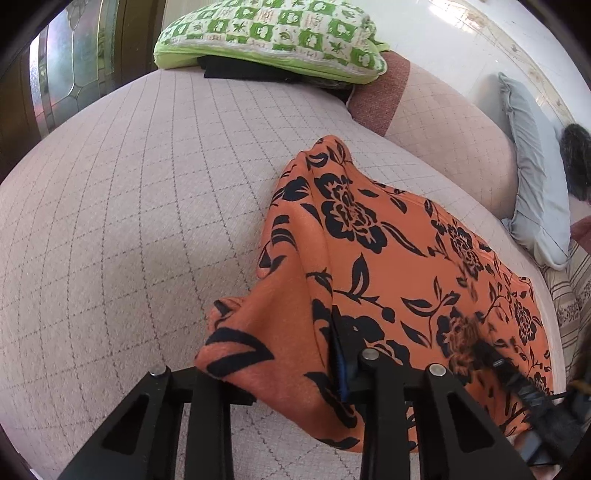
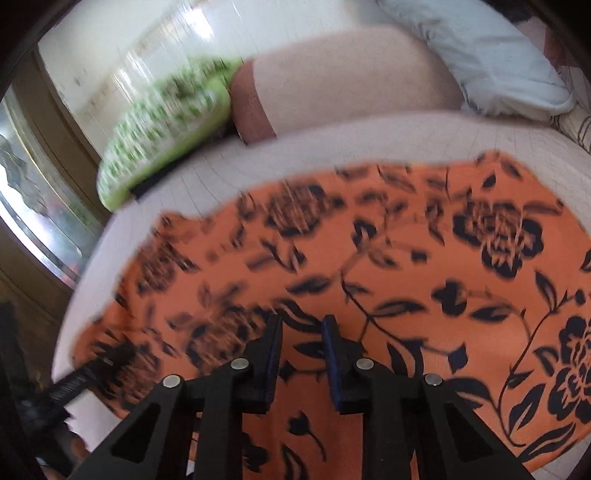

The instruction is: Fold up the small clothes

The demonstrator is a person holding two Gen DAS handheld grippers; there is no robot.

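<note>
An orange garment [image 1: 369, 240] [image 2: 406, 240] with black flowers lies spread on the pink quilted bed [image 1: 129, 203]. In the left wrist view my left gripper [image 1: 303, 350] is shut on the garment's near edge. The cloth rises in a fold from its jaws, drapes over the left finger and hides it. The right wrist view is blurred. There my right gripper [image 2: 301, 325] hovers low over the middle of the garment, with a narrow gap between its blue pads and only flat cloth showing in the gap. The left gripper [image 2: 110, 360] shows at the garment's left edge, and the right gripper [image 1: 487, 354] shows at lower right in the left wrist view.
A green patterned pillow [image 1: 269, 33] lies at the far end of the bed on a folded black cloth [image 1: 236, 70]. A grey-blue pillow [image 1: 535, 177] and a dark furry thing [image 1: 576, 162] lie at the right. A glass-panelled door [image 1: 70, 62] stands at far left.
</note>
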